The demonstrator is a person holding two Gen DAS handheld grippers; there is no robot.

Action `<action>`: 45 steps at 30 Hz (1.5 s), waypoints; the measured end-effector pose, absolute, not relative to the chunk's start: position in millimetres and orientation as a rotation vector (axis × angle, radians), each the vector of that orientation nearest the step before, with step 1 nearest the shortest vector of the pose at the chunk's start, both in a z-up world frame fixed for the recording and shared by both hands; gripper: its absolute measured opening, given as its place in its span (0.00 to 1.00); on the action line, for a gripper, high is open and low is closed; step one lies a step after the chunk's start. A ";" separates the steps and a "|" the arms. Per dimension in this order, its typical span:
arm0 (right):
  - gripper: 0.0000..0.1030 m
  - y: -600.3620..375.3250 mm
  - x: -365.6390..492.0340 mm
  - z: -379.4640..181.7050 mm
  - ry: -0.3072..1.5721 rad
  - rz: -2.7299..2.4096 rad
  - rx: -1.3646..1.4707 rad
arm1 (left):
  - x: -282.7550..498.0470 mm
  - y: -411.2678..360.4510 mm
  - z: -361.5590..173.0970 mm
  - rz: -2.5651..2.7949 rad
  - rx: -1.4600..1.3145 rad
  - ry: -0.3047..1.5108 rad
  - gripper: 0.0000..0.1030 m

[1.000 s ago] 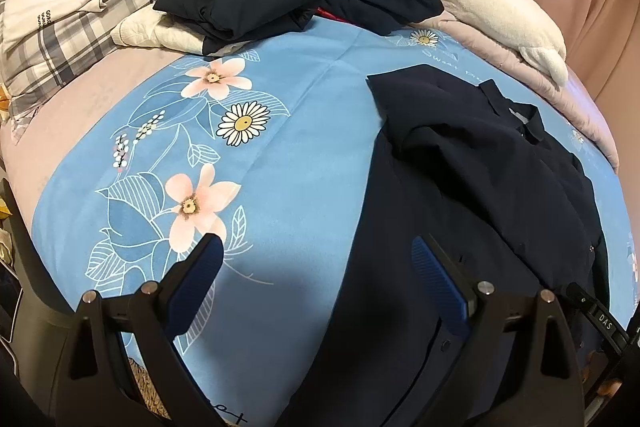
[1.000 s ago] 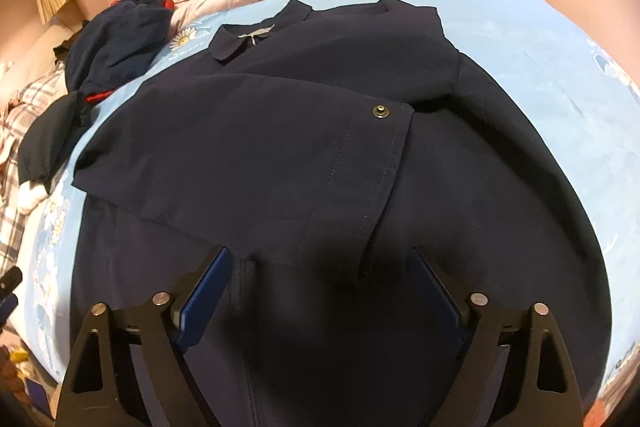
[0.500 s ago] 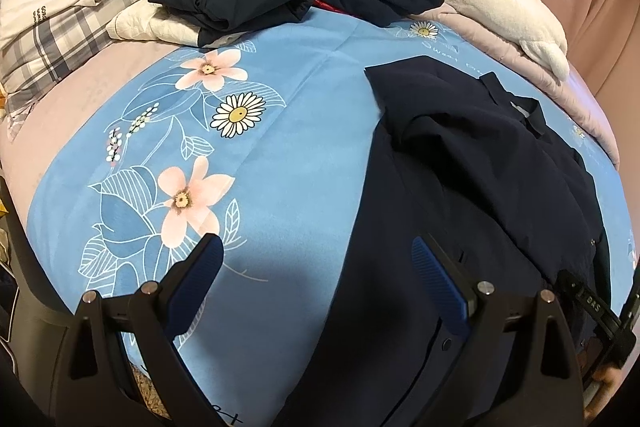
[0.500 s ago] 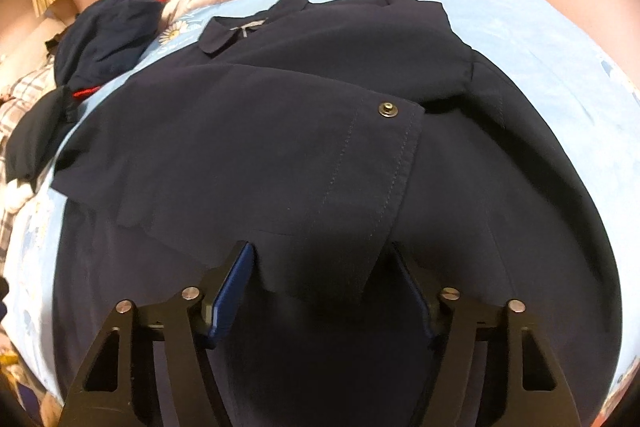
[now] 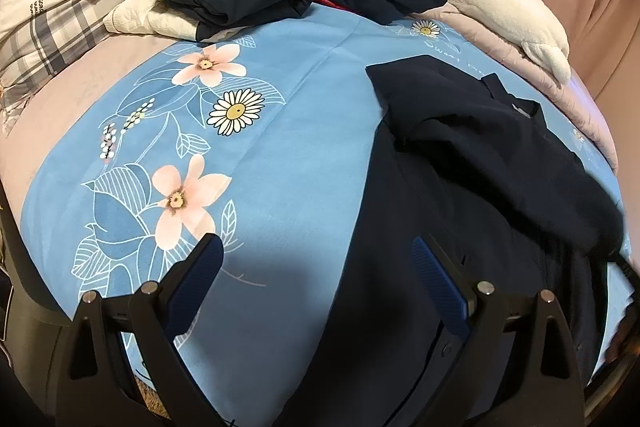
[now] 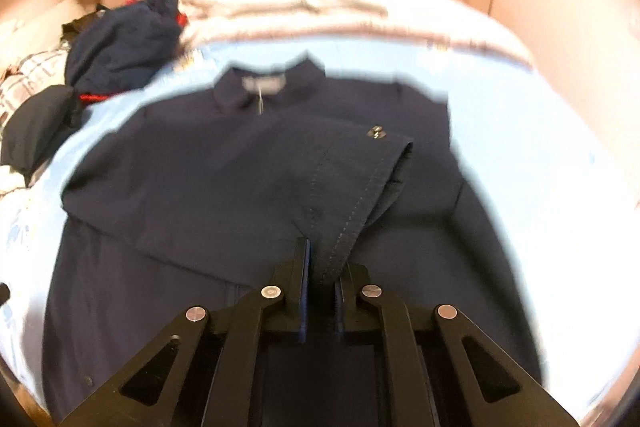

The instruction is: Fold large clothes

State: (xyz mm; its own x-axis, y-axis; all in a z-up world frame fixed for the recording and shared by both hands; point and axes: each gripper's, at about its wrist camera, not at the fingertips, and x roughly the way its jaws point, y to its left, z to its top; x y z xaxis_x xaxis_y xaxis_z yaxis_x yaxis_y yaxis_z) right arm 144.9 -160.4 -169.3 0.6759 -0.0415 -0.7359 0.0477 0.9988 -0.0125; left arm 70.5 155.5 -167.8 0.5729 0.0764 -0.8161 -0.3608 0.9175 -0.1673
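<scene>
Your right gripper (image 6: pixel 320 279) pinched the sleeve cuff (image 6: pixel 352 211) of the navy shirt (image 6: pixel 192 195), spread frame-centre on the floral bedsheet (image 5: pixel 280 163), ready to fold inward; your left gripper (image 5: pixel 316 267) stayed spread, empty.

Motion blur softens the right wrist view, so the navy shirt's (image 6: pixel 224 187) collar label is unreadable. In the left wrist view its near hem runs past the bottom edge.
</scene>
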 end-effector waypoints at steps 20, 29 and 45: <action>0.09 -146.6 210.9 -48.1 0.583 -0.066 -0.283 | 124.5 132.2 -163.3 0.205 -0.288 0.920 0.93; 0.09 -178.8 223.7 -86.3 0.681 -0.099 -0.218 | 153.0 120.8 -162.1 0.179 -0.291 0.910 0.93; 0.09 -213.7 230.3 -132.6 0.796 -0.125 -0.128 | 198.7 103.9 -161.6 0.139 -0.298 0.884 0.91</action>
State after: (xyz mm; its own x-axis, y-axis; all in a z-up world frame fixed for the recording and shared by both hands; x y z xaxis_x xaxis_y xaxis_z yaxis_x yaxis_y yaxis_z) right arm 230.3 -213.7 -132.6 0.6930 -0.1601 -0.7030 0.0639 0.9848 -0.1613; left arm 198.7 103.9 -161.6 0.6282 -0.0033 -0.7780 -0.2415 0.9498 -0.1990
